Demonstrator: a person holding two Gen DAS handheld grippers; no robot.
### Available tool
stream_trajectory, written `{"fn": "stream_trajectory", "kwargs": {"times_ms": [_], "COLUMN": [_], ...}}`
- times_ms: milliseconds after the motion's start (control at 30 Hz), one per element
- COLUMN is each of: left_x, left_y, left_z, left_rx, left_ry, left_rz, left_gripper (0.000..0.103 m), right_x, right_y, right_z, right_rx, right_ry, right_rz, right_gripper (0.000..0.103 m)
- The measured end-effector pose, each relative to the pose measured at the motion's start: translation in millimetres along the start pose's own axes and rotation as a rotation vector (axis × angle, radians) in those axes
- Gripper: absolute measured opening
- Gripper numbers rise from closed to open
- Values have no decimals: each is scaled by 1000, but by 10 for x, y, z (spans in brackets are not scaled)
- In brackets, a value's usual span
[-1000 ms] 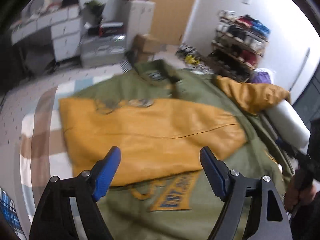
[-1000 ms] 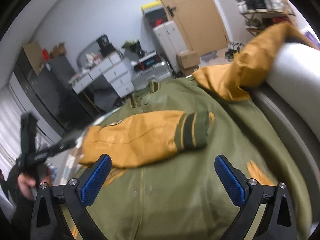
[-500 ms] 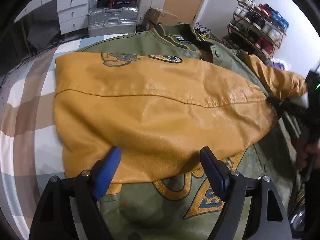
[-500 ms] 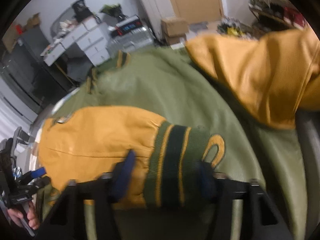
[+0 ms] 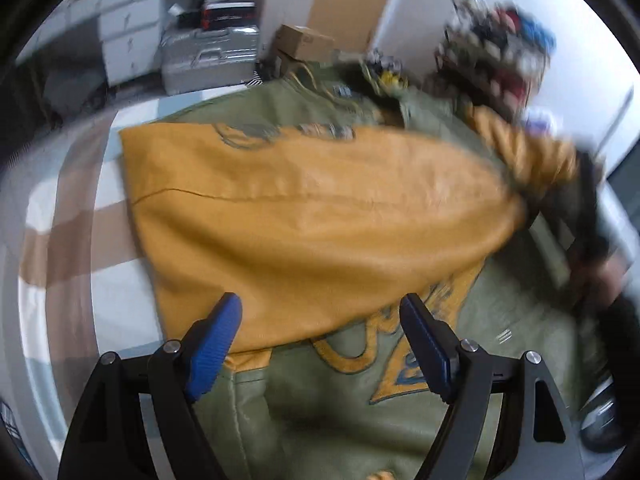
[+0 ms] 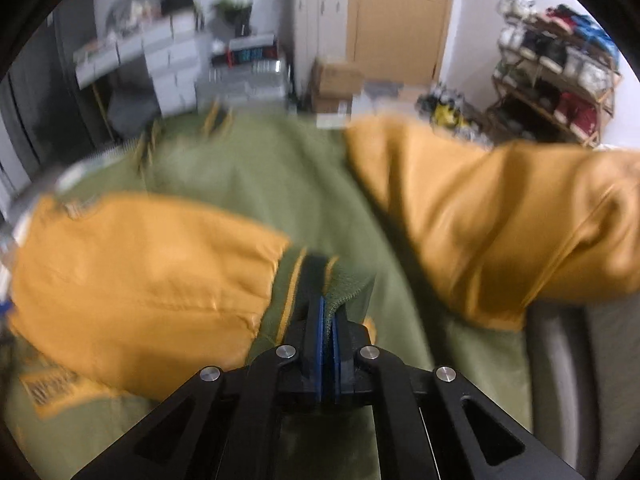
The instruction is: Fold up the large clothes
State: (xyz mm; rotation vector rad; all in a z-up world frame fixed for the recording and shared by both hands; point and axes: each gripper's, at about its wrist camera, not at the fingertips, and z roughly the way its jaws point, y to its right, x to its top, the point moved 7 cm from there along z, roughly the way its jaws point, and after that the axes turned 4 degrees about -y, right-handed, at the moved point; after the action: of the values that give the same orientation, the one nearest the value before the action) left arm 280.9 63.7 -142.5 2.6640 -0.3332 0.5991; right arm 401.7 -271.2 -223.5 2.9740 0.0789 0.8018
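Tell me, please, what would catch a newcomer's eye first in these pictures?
The mustard-yellow sleeve folded across the olive green jacket dominates the middle of both views. At its end, the right claw is shut on the striped knit cuff. The left claw hangs open above the sleeve's near edge.

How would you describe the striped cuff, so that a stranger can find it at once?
Find the green jacket spread flat, then the yellow sleeve folded across it. At that sleeve's end sits the cuff, pinched in the right tongs. Only it is ribbed dark green knit with thin yellow stripes; the other sleeve's cuff is hidden.
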Motion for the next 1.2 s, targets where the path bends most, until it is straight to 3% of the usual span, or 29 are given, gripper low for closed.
{"fn": "stream_trajectory", "kwargs": {"times_ms": [67,133,200,267,333,367,500,633,700,800,900,933,1033,1100,1200], "left_x": [144,291,407,420,272,280,223,533,708,788,646,668,652,705,731], "left_y": [-31,1,76,95,-36,-13,72,274,347,377,233,273,323,457,518], "left_z": [-146,-163,-15,335,678,636,628,394,444,754,1169,1126,1083,914,807], "left_rx": [-39,-7,-29,-91,-57,-47,50,93,78,5,-42,-44,-48,-156,-124], "left_ry": [33,51,22,-74,-164,-94,-130,-2,15,-40,-155,-102,-131,-85,14], "left_rz": [-35,-4,15,19,-39,-9,38,117,119,100,25,41,12,-22,-12], "left_gripper": [77,77,77,77,73,76,76,76,76,76,75,80,78,78,80], "right_x": [-53,-48,-55,-127,-209,-285,-506,-690,-791,-816,-764,-762,-728,-708,-717], "right_y": [-47,-58,-59,-68,-163,-241,-520,-671,-707,-705,-551,-529,-449,-399,-355], "right_z": [-49,-157,-331,-609,-888,-1014,-1292,-1286,-1243,-1163,-1104,-1099,-1029,-964,-959], "right_rx": [-23,-52,-31,18,117,167,293,382,443,507,514,527,564,588,601], "right_ry": [22,48,93,170,245,271,359,415,416,422,429,429,405,379,383], "right_rz": [-29,-21,5,39,51,50,65,103,128,131,196,208,257,292,318], "right_gripper": [8,20,43,48,51,57,86,94,96,99,102,103,103,103,103]}}
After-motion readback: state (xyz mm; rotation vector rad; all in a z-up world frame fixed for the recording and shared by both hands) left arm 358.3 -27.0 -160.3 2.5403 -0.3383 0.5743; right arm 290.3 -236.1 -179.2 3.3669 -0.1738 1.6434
